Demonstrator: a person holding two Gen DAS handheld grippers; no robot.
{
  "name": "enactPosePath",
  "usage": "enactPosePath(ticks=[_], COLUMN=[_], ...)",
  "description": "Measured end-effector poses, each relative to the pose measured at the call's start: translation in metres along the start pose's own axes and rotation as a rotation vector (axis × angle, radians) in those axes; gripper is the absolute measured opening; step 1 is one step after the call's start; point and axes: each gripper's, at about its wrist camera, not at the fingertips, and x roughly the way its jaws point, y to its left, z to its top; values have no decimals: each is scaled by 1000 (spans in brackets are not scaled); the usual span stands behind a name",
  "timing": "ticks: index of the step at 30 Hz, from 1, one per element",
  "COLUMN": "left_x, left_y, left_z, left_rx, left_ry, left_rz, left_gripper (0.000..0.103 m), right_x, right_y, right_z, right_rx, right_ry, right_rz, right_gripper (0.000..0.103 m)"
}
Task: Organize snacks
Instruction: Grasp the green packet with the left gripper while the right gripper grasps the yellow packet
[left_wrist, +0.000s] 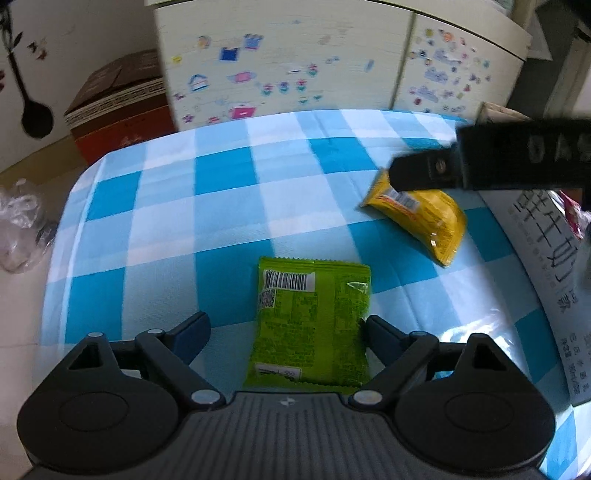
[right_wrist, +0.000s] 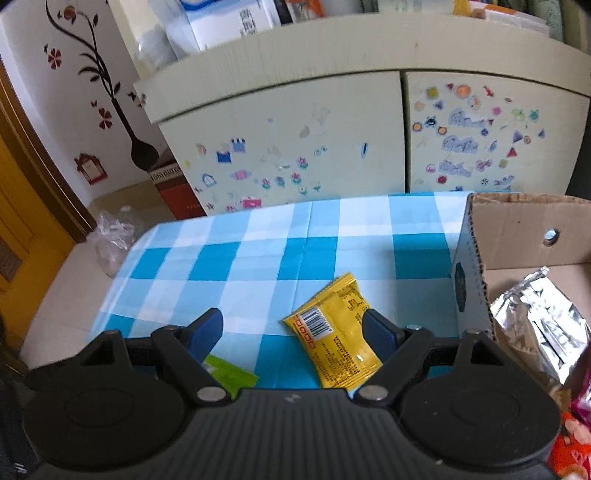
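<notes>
Both hands are lining up pickups: the left gripper (left_wrist: 284, 328) hangs with jaws spread around the green packet (left_wrist: 314, 325), the right gripper (right_wrist: 295, 328) likewise released over the yellow packet (right_wrist: 332, 332), each needing to close before lifting toward the cardboard box (right_wrist: 517, 229) at right.

Legible markings:

- Right gripper (left_wrist: 417, 173), left wrist view: pale letters "DAS" on its black body; the word runs out of frame.
- Cardboard box (left_wrist: 546, 258): large Chinese characters on the white side, too distorted to read.
- Green packet (left_wrist: 314, 325) and yellow packet (right_wrist: 332, 332): one barcode each; the fine print is illegible.
</notes>
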Motion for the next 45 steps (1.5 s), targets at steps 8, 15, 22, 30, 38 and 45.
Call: enactPosePath(ticks=[8,15,22,30,38,45], left_x=[-3,0,4,5,5,5], left_y=[19,20,19,19,18,16], left_z=[1,0,1,3,2,4], left_rx=[-77,-82,-76,-78,-77,-80], left_ry=[16,32,41,48,44,42], left_rz=[37,44,44,50,53,56], left_gripper=[88,100,103,103,103,103], right_x=[19,37,37,38,53,52], right_y=[1,-2,4,4,13,14], right_z=[-1,-7,-6,-6,-17,-17], right_rx=[-27,-27,-66,-100,-182,-168], right_ry=[-7,21,63,44,76,78], right_rz=[-47,-82,-17,-74,-127,-137], right_gripper=[83,83,84,82,85,78])
